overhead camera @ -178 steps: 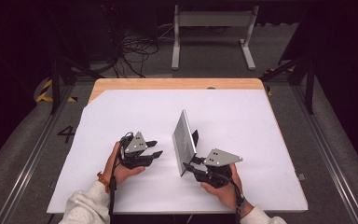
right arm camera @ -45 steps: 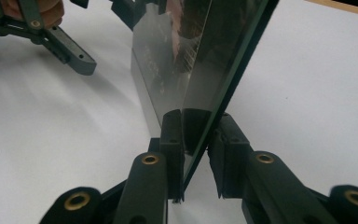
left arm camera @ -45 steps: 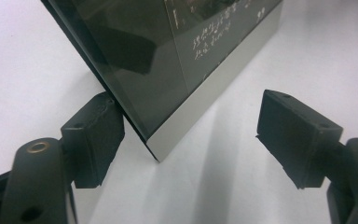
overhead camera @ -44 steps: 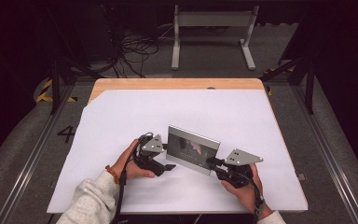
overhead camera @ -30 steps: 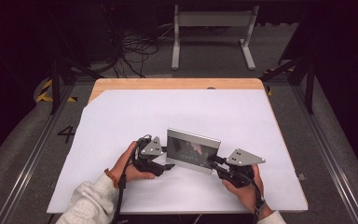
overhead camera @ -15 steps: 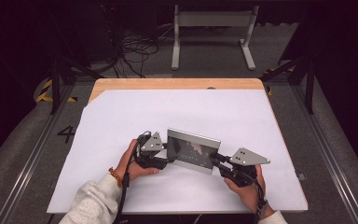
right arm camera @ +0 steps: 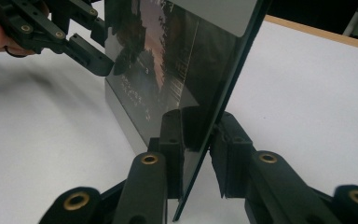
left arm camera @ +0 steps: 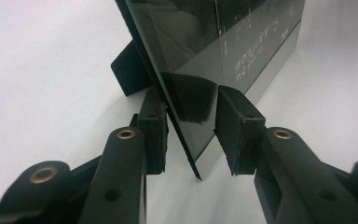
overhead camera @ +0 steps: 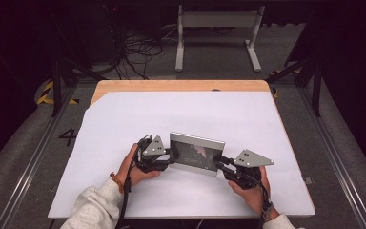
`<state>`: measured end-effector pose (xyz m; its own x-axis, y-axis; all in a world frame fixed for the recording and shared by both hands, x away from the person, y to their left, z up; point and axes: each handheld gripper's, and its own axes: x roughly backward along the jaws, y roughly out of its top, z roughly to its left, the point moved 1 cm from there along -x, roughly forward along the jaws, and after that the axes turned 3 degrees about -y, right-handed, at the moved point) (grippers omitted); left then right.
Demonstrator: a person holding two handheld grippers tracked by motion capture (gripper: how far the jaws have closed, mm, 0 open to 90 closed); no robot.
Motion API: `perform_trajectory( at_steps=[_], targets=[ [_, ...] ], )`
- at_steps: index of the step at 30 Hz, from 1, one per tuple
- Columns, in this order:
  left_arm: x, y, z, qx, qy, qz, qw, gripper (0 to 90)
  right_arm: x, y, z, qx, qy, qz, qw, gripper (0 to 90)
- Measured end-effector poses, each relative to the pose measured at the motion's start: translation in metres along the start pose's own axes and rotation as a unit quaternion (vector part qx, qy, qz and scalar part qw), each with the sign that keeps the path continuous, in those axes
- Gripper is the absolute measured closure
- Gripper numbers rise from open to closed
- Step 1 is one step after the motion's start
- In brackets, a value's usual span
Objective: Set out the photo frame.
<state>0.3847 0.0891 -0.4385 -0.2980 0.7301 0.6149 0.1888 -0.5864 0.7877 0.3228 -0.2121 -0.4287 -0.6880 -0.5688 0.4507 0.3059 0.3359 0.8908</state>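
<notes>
Upright glossy picture frame (overhead camera: 198, 154) on table (overhead camera: 124, 119)

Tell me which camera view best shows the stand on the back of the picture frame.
The left gripper view: the black stand juts out behind the picture frame, resting on the white table. The right gripper view shows the frame's glossy front and edge, and the high view shows its front face.

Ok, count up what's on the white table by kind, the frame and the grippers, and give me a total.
Picture frame: 1, standing on edge on the white table.
Grippers: 2, the left gripper at the frame's left edge and the right gripper at its right edge.
Total: 3.
</notes>
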Motion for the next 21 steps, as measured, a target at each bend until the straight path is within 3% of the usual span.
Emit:
perform_trajectory(
  at_steps=[14,21],
  targets=[
    [0.006,-0.007,-0.008,0.004,0.035,0.002,0.9994,68.1,-0.014,0.007,-0.006,0.019,0.006,0.002,0.9998,71.5],
    [0.006,-0.013,-0.011,0.011,0.041,0.0,0.9991,69.0,-0.02,0.009,-0.007,0.022,0.007,0.003,0.9997,69.7]
  ],
)
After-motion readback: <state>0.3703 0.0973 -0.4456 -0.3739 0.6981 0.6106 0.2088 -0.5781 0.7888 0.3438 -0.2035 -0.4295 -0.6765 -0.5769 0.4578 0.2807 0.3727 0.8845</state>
